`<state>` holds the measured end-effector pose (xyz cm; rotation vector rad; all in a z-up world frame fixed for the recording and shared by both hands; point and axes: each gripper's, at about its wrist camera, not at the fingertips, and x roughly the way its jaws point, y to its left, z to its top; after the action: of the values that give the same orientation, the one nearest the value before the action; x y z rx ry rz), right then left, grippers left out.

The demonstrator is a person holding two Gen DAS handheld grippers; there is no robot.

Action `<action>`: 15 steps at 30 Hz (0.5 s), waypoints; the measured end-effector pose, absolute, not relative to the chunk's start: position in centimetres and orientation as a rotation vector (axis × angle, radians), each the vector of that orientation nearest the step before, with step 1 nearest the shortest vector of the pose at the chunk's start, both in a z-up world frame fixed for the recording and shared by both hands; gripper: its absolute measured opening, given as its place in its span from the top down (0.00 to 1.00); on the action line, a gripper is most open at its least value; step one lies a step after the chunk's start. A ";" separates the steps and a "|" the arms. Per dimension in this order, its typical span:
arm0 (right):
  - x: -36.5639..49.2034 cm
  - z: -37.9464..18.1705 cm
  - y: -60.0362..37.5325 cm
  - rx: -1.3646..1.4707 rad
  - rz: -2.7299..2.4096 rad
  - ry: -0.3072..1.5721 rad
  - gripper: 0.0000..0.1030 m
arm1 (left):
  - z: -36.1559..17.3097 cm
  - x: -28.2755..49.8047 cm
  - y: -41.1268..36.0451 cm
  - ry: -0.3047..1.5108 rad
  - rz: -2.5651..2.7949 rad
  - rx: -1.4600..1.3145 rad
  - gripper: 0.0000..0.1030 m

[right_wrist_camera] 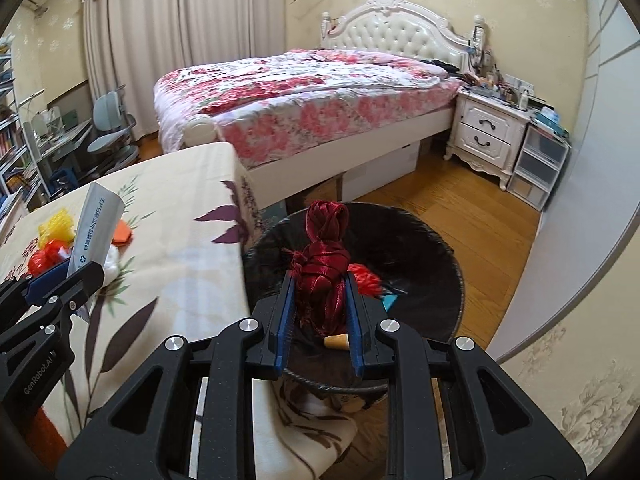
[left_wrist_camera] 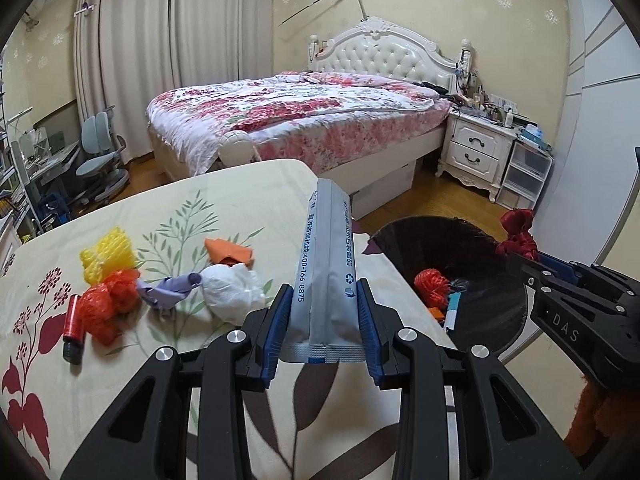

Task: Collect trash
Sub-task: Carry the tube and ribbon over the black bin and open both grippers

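My right jaws clamp a dark red satin ribbon bundle above the round black-lined trash bin; I should part them only once centred over its mouth. My left jaws pinch a long grey foil sachet over the floral-clothed bench; it goes in next.
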<state>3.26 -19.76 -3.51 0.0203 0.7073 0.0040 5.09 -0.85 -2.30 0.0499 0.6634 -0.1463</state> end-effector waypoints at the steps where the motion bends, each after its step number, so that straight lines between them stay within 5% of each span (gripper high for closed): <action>1: 3.4 -3.6 -20.1 0.023 0.000 0.708 0.78 | -2.4 5.5 -1.4 0.666 -0.150 0.056 0.66; 15: 5.7 -4.7 -23.9 0.064 -0.048 0.699 0.78 | -3.9 9.8 -6.4 0.689 -0.162 0.098 0.66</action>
<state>5.69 -23.86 -4.65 0.0643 0.6990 -0.0485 9.85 -6.42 -3.87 0.0982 0.6887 -0.1621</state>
